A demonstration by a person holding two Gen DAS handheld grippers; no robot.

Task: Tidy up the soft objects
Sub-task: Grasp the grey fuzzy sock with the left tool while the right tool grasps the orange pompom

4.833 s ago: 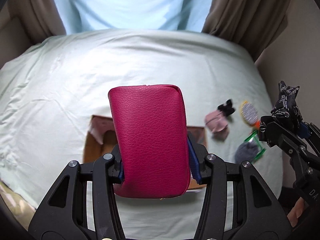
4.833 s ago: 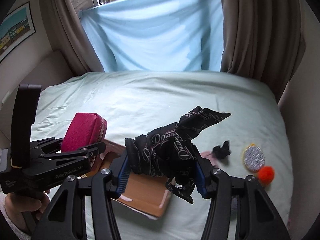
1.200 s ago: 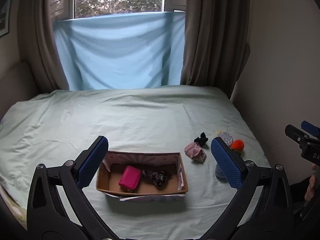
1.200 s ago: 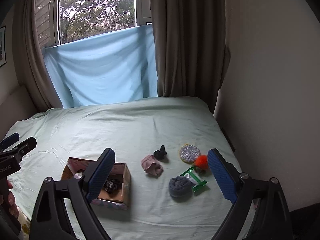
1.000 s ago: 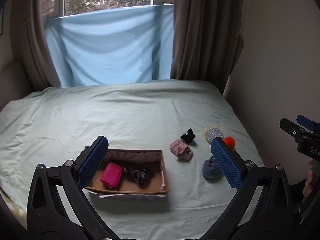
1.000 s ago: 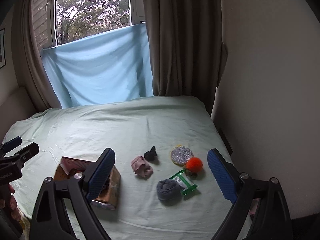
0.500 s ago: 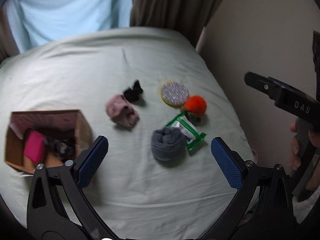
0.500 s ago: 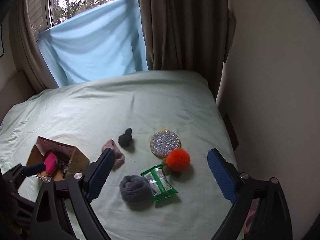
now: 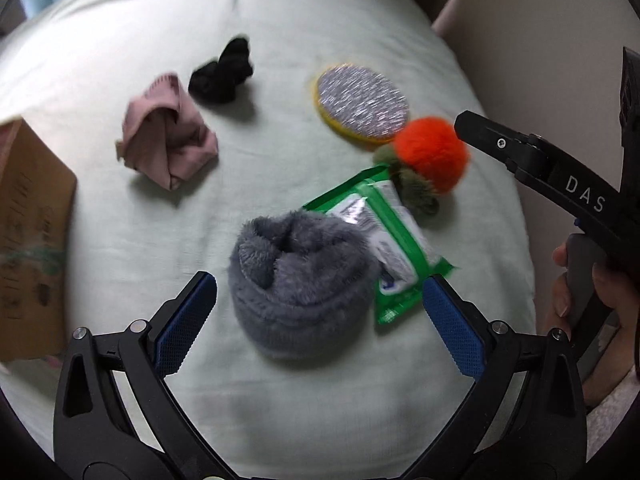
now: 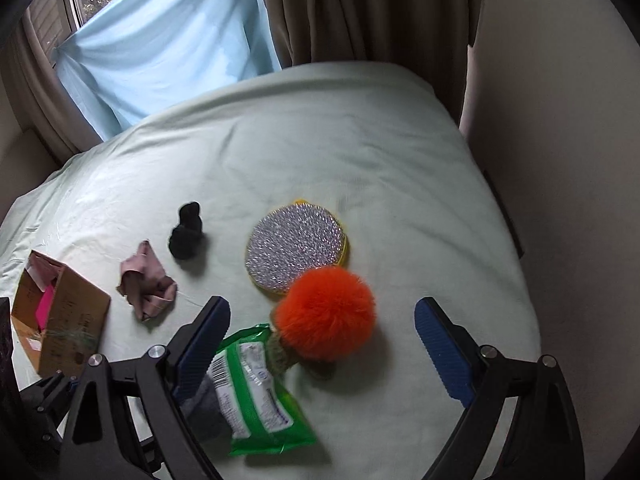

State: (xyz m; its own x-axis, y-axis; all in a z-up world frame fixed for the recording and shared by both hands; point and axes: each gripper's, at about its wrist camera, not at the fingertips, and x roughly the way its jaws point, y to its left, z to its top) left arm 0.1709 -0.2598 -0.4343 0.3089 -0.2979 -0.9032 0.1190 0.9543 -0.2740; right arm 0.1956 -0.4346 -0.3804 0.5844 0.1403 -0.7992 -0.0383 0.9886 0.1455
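My left gripper (image 9: 320,320) is open and empty, its jaws either side of a grey fuzzy sock roll (image 9: 298,280) on the bed. My right gripper (image 10: 320,344) is open and empty, just in front of an orange pom-pom (image 10: 326,314), which also shows in the left wrist view (image 9: 432,152). A green wipes packet (image 9: 394,240) lies against the sock roll. A pink cloth (image 9: 166,148), a black sock (image 9: 222,72) and a round silver scrub pad (image 9: 362,100) lie farther back. The cardboard box (image 10: 60,316) at the left holds a magenta pouch (image 10: 44,308).
The pale green bed sheet (image 10: 340,140) ends at the wall on the right. Brown curtains (image 10: 360,8) and a light blue cloth (image 10: 168,40) hang at the head. The person's hand (image 9: 588,288) holds the right gripper's handle at the bed's right edge.
Both grippers have come down and closer to the loose items on the right of the bed. The left now straddles the grey sock roll, the right nears the orange pom-pom.
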